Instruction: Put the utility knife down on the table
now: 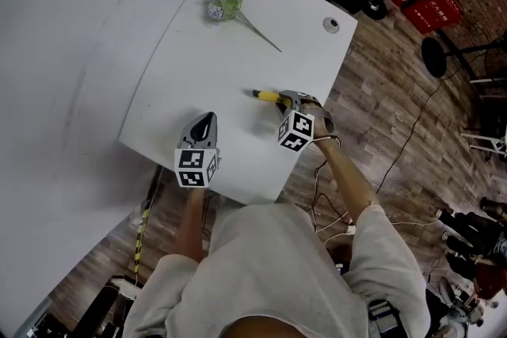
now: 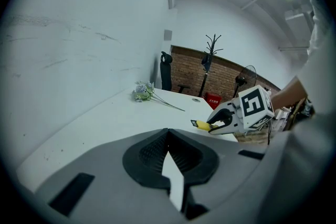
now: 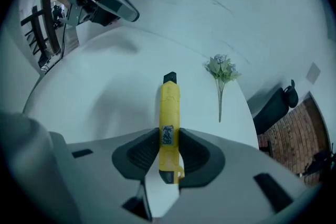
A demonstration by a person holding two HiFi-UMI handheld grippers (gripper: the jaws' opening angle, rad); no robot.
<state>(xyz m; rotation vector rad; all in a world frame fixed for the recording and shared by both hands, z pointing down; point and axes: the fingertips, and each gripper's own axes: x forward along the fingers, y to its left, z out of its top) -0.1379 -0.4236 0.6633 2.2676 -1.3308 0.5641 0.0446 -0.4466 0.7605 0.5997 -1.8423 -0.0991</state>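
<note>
A yellow utility knife [image 3: 169,123] with a black tip is clamped between the pads of my right gripper [image 3: 169,150], sticking out ahead of the jaws over the white table [image 3: 105,97]. In the head view the utility knife [image 1: 268,96] points left from the right gripper [image 1: 287,100], low over the table's right part. The left gripper view shows the same knife [image 2: 203,125] held by the right gripper [image 2: 220,122]. My left gripper [image 1: 203,125] hovers near the table's front edge; its jaws [image 2: 169,157] are closed with nothing between them.
A small bunch of artificial flowers [image 1: 225,3] lies at the table's far end. A round cable grommet [image 1: 331,24] sits near the far right corner. A white wall runs along the table's left side. Wooden floor, cables and stands lie to the right.
</note>
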